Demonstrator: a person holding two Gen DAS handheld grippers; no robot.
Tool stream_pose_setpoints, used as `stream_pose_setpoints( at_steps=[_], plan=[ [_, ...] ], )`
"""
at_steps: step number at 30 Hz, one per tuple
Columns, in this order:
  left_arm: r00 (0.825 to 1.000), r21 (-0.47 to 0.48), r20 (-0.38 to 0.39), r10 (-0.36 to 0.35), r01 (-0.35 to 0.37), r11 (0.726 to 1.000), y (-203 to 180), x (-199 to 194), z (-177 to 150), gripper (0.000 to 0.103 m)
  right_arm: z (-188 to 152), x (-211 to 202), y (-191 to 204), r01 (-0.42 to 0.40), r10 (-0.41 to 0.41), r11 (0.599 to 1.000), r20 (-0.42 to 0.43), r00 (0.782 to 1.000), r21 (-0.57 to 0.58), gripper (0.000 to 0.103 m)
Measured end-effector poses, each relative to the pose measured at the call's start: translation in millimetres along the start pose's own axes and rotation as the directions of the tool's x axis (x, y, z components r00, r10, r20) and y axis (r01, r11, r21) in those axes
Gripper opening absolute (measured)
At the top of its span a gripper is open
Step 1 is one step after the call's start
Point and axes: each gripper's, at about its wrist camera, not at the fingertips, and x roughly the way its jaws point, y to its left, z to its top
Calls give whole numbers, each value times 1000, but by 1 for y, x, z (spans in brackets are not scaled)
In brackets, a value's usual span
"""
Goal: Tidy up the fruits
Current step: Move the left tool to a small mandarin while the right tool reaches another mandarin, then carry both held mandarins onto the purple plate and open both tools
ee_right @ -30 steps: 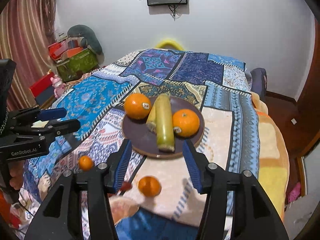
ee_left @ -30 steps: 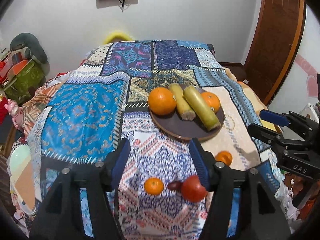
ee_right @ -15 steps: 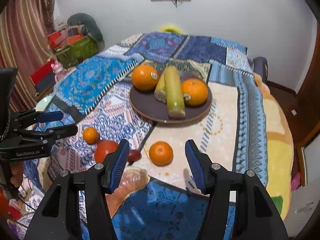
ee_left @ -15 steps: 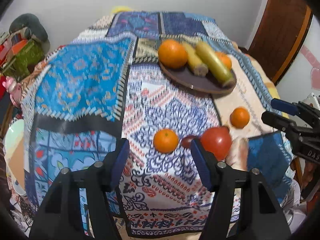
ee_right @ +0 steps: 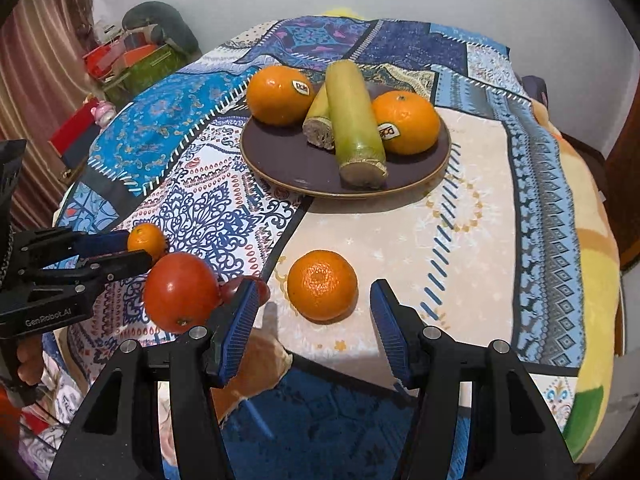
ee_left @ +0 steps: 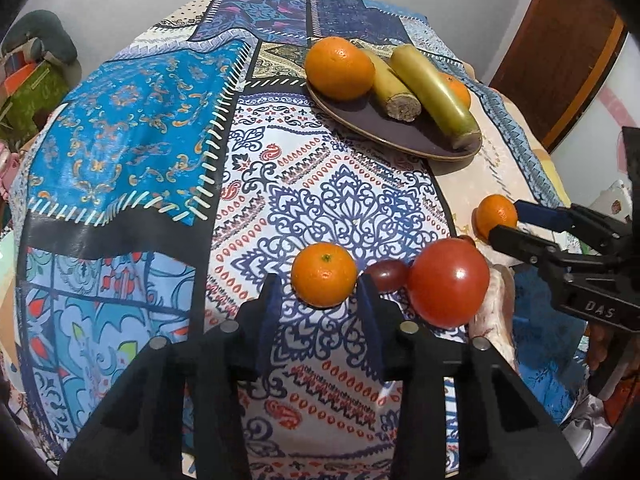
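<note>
A dark round plate (ee_right: 280, 156) (ee_left: 400, 136) holds two oranges (ee_right: 278, 94) (ee_right: 406, 122) and two yellow-green stalk pieces (ee_right: 354, 120). Loose on the patterned cloth lie a small mandarin (ee_left: 323, 274) (ee_right: 146, 240), a red tomato (ee_left: 448, 282) (ee_right: 180, 290), a small dark red fruit (ee_left: 387, 274) and a second mandarin (ee_right: 322, 290) (ee_left: 495, 216). My left gripper (ee_left: 318, 300) is open, its fingertips just short of the first mandarin. My right gripper (ee_right: 314, 312) is open, its fingertips on either side of the second mandarin.
The patchwork cloth (ee_left: 132, 120) covers a table that drops off at the near edge. A pile of boxes and a grey cushion (ee_right: 156, 28) stand by the far left wall. A brown door (ee_left: 560, 60) is at the right.
Both grippers have moved down and forward toward the loose fruit. The left gripper's fingers have come closer together. The mandarins now sit right at the fingertips.
</note>
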Motion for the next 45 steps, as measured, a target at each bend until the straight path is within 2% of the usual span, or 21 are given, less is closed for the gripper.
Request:
stream_pose_setpoints(
  at_steps=[4, 7, 10, 18, 31, 37, 45],
  plan=[
    [1000, 12, 14, -1, 1, 1000, -2, 1, 2, 34, 2, 5, -2, -12, 12, 1000, -9, 1000, 10, 53],
    [1000, 14, 22, 1, -1, 1000, -3, 1, 1, 33, 2, 7, -1, -17, 17, 1000, -10, 1000, 5, 41],
    [1000, 7, 24, -3, 3, 1000, -2, 0, 3, 33, 2, 6, 0, -8, 8, 1000, -6, 1000, -7, 35],
    [997, 1, 71, -1, 1, 1000, -4, -17, 15, 33, 5, -6, -4, -26, 26, 1000, 23, 999, -2, 35],
    [985, 40, 172, -29, 22, 999, -28, -38, 56, 33, 31, -37, -27, 19, -22, 1000, 134, 991, 25, 35],
    [980, 48, 196, -41, 32, 998, -33, -33, 77, 33, 42, -39, -41, 23, -33, 998, 168, 985, 56, 35],
    [982, 61, 184, -40, 29, 998, -38, -8, 101, 33, 54, -22, -54, 26, -38, 997, 167, 985, 74, 35]
  ],
)
